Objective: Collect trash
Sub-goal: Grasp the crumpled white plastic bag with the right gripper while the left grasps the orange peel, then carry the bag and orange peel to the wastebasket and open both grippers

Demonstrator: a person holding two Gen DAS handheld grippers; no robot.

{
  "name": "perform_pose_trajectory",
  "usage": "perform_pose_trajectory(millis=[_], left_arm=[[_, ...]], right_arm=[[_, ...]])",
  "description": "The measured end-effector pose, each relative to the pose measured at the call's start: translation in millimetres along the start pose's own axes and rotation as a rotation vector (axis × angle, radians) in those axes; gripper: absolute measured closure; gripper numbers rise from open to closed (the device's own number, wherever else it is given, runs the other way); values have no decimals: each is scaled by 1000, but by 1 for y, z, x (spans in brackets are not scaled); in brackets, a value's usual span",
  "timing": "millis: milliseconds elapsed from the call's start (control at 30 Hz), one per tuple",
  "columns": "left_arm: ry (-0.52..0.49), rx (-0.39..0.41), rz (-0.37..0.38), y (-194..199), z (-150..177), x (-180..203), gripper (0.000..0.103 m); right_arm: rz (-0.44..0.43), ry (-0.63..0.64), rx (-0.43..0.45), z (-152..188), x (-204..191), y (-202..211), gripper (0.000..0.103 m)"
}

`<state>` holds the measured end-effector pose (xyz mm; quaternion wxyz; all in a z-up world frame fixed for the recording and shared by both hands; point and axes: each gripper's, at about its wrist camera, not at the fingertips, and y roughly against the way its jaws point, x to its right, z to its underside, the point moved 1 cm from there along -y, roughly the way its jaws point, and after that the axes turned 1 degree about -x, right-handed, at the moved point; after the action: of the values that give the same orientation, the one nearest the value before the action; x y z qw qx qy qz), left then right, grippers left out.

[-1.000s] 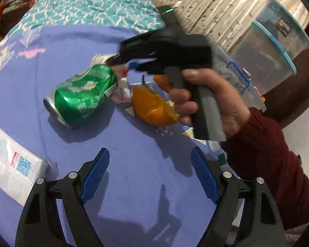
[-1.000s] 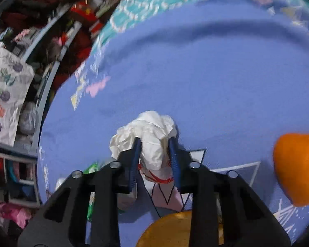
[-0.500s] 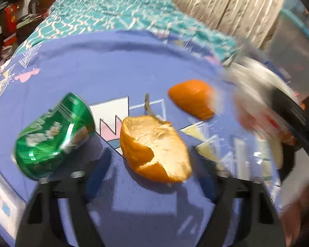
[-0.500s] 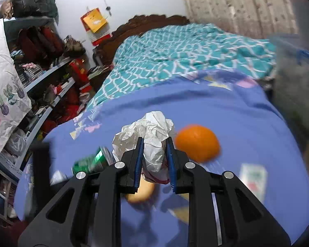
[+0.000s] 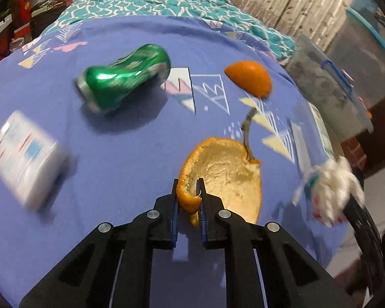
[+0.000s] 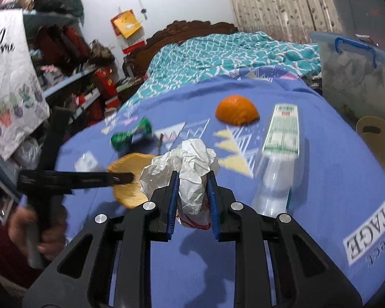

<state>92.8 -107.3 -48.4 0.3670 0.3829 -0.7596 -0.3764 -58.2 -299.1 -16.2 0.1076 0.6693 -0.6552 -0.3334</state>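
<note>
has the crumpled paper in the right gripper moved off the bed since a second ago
Yes. The crumpled paper, clamped in the right gripper, was lifted off the blue sheet toward its bin-side edge.

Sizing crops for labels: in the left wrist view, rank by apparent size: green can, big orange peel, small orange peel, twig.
1. green can and big orange peel: similar, and the peel is nearer, so unranked
2. small orange peel
3. twig

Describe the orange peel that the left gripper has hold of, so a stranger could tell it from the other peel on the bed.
On the purple sheet over the bed, look at the edge nearest the left gripper, whose jaws have just closed on the rim of the large orange peel. It lies cupped open, pale pith upward. The other orange peel, farther off near the green can, lies dome-up, showing only orange skin.
</note>
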Motion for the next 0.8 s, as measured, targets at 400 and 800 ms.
perform_pose_trajectory(millis=[400, 800], left_arm=[[16, -11, 29, 31, 54, -23, 91], [21, 1, 30, 29, 52, -16, 55]], right_arm=[[37, 75, -136, 48, -18, -12, 73], [11, 57, -117, 50, -21, -3, 33]])
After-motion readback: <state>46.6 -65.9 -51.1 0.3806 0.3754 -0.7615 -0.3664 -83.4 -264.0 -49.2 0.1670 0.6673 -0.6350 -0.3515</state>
